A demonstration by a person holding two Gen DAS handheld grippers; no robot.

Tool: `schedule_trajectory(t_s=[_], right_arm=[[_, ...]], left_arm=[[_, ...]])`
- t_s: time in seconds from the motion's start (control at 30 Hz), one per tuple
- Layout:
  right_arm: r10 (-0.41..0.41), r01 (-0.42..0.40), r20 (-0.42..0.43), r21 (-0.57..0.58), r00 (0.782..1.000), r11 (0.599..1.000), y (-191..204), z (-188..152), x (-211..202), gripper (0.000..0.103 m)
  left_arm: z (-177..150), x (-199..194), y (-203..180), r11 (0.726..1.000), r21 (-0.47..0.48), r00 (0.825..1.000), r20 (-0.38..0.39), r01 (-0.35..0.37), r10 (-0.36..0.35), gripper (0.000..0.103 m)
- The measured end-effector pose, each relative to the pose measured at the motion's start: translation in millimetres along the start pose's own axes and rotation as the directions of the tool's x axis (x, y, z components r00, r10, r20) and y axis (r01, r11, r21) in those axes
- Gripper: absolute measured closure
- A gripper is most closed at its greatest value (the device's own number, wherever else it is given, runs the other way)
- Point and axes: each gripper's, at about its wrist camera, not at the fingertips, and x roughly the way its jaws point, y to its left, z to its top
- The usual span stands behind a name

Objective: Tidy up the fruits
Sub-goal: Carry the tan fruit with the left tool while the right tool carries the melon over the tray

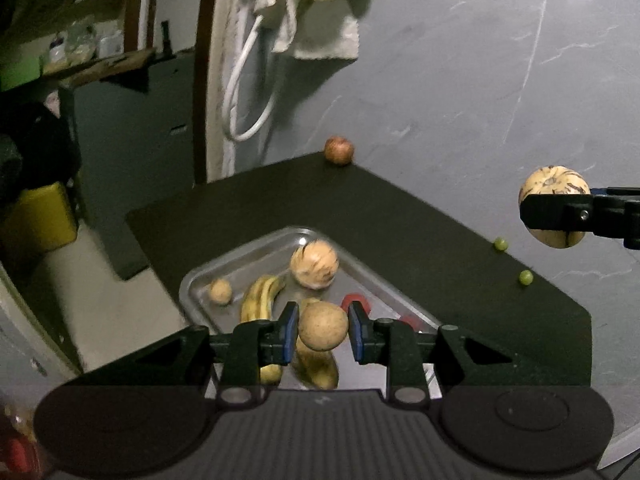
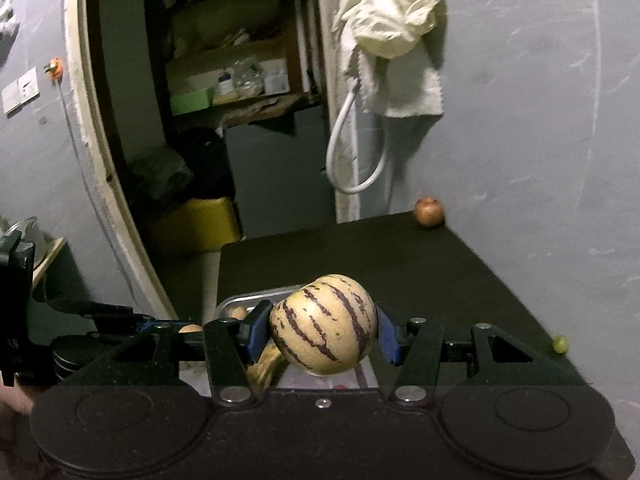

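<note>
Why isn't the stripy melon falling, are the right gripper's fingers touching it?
Touching. The right wrist view shows the striped melon squeezed between the right gripper's blue pads on both sides, with no gap.

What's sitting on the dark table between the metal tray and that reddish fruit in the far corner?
Nothing: in the left wrist view, bare dark table runs from the tray to the reddish fruit.

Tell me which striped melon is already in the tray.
The striped melon lying in the metal tray beside the bananas; the other striped melon is held up in the right gripper.
</note>
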Motion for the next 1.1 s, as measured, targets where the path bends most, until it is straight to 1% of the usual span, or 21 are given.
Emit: schedule_trajectory(t_s=[0.13,0.4,0.6,0.73,0.83,1.1], right_arm=[[0.028,-0.029,-0.049,-0.017,0.998,0.999,-0.5,-6.2,17.4,0.047],[0.063,-0.068,-0.132,-0.034,0.989,0.997,-10.5,-25.7,47.8,0.047],[0.111,-0.128,-0.200,-0.077,0.974,0.989,-8.1,-39.0,81.0,0.047],[0.136,-0.159,-0.242,-0.081,0.961,0.984,-6.9,-46.6,100.6,0.047],[0.157,-0.186,-0.267,-0.089,0.951,0.978,-4.1,-47.8,116.4,0.047],[0.186,-0.222,-0.314,-0.082,0.931,0.972,0.0,-41.8,154.0,0.047]], left_arm=[[-12.2,7.8,1.0,0.999,-0.031,0.999,-0.031,-0.012,0.011,0.075],[-37.8,29.4,-10.5,0.999,-0.045,0.994,-0.106,-0.026,0.021,0.075],[-51.4,39.2,-18.5,0.998,-0.048,0.989,-0.143,-0.050,0.043,0.075],[-55.5,42.6,-18.8,0.996,-0.053,0.986,-0.154,-0.070,0.062,0.075],[-56.3,47.2,-17.7,0.995,-0.055,0.984,-0.164,-0.079,0.069,0.075],[-59.9,55.4,-21.5,0.995,-0.041,0.981,-0.178,-0.086,0.077,0.075]])
